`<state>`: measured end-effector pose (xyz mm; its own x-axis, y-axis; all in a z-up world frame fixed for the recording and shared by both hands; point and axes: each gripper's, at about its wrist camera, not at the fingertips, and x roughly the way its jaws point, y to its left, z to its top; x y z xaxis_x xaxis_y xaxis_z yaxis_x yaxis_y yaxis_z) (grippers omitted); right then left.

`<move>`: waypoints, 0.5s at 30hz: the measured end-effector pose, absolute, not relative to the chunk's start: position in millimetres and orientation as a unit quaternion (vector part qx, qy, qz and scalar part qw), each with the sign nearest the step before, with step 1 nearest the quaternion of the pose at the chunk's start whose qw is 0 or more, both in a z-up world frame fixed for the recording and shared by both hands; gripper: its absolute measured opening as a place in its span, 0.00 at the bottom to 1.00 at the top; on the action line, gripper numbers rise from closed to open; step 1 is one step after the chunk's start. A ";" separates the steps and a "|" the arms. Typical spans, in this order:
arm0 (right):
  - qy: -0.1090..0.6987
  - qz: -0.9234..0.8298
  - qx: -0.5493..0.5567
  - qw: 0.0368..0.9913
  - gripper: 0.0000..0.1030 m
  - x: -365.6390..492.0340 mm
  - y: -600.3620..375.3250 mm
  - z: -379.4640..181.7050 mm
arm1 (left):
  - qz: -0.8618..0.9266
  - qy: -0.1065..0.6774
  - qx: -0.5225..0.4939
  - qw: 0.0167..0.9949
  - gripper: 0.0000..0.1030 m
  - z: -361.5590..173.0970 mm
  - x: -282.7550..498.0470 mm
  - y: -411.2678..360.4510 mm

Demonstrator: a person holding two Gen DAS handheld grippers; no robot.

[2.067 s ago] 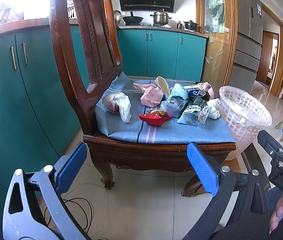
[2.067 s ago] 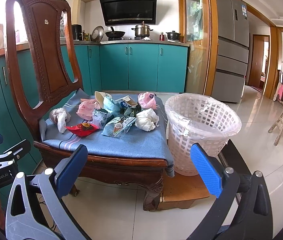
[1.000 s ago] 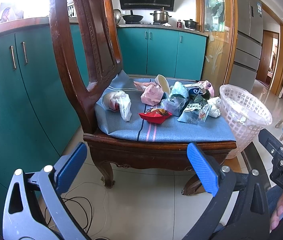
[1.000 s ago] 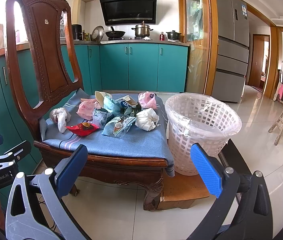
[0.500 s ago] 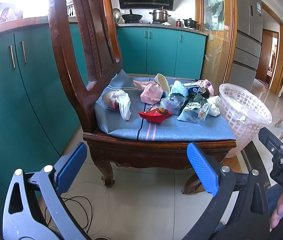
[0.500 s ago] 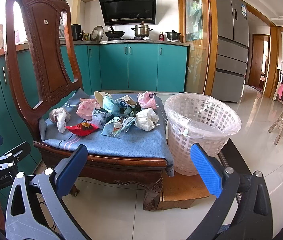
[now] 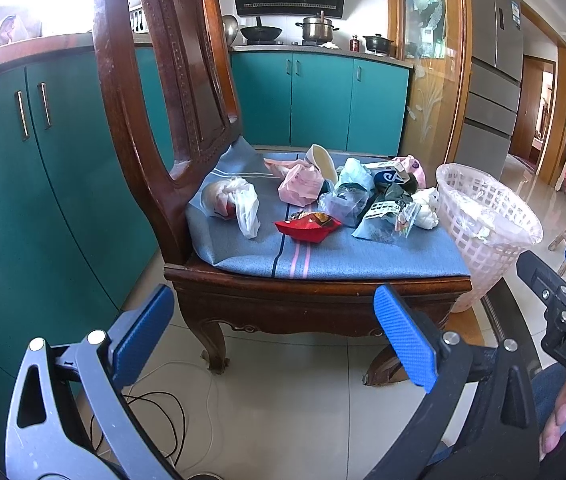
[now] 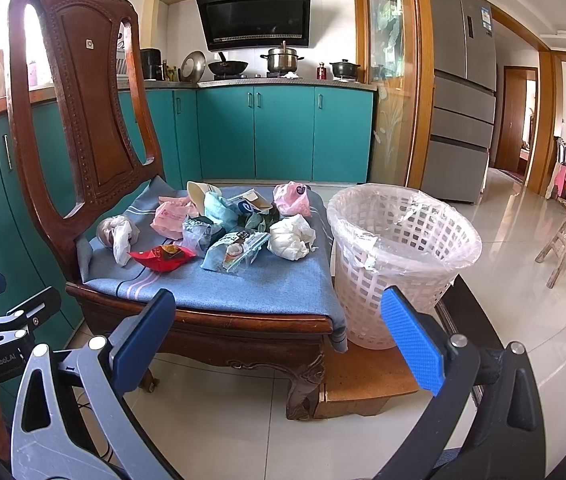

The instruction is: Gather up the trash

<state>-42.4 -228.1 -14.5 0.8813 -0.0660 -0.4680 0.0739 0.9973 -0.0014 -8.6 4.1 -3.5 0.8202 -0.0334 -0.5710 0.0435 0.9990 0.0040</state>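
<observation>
Nearest the chair [image 8: 83,92] front edge, both grippers hang wide open w/ nothing held: left gripper [image 7: 275,336], right gripper [image 8: 279,328]. Ahead of both, on the seat cushion, the red wrapper [image 7: 307,226] is closest, long axis across the seat, roughly centred for the left. Behind it lies the trash pile; basket [image 8: 403,256] stands just beside the chair's right.

The chair [image 7: 155,92] back runs off the top in the left view. Behind the chair, the basket [image 7: 491,240] has its base hidden by the seat. Print on the wrappers [image 8: 235,250] is way too small to read.
</observation>
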 end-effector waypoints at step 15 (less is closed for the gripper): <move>0.203 -0.016 0.014 0.979 0.98 -52.9 -240.9 -8.4 | -0.047 0.277 -0.007 0.960 0.97 -10.9 -18.1 5.8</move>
